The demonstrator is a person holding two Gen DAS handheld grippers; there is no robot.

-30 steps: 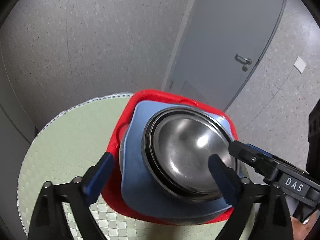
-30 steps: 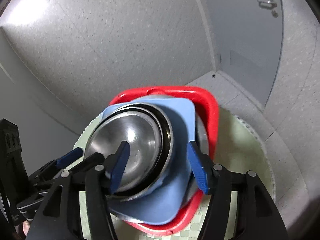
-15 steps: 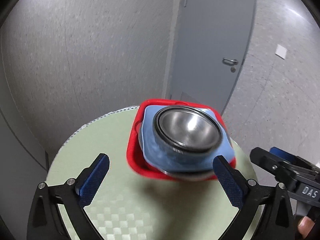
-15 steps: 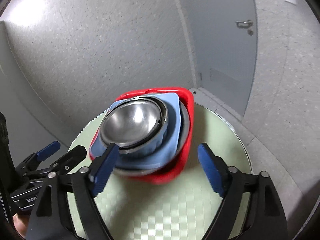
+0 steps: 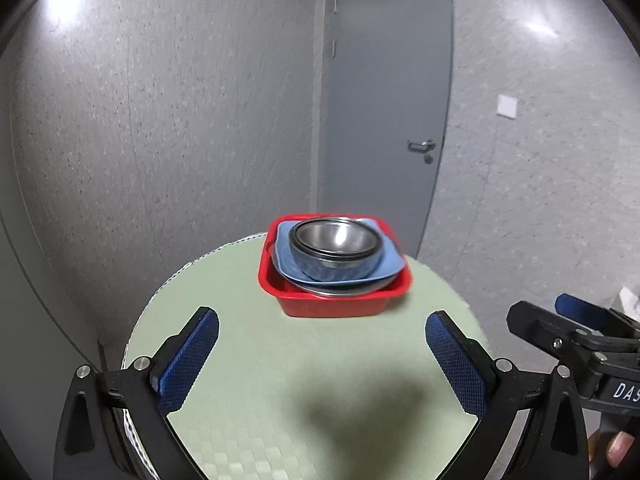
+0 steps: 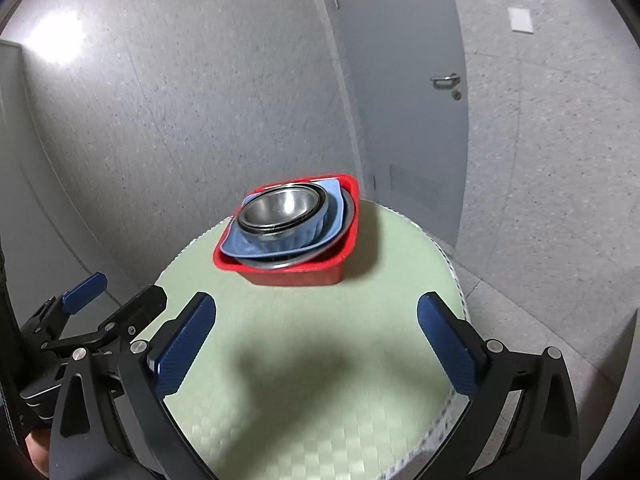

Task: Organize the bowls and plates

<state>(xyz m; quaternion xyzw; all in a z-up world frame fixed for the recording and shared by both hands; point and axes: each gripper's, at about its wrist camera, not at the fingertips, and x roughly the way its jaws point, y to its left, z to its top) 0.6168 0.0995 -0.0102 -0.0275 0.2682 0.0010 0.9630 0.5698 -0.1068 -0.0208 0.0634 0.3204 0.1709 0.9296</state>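
A red square tub [image 5: 332,304] [image 6: 296,276] stands at the far side of a round green table [image 5: 280,380] [image 6: 320,380]. Stacked in it are a metal plate, a light blue square plate [image 5: 390,262] [image 6: 338,216], a blue ribbed bowl and a steel bowl [image 5: 334,238] [image 6: 280,208] on top. My left gripper [image 5: 322,354] is open and empty, well back from the tub. My right gripper [image 6: 316,346] is open and empty too, equally far back. Each gripper shows at the edge of the other's view.
Grey speckled walls stand close behind the table. A grey door [image 5: 384,120] [image 6: 404,100] with a lever handle is behind and to the right. A speckled floor lies below the table's right edge [image 6: 540,300].
Both grippers have drawn back and away from the stack in the tub, from straddling the bowls to well short of the tub. The stack stays in place.
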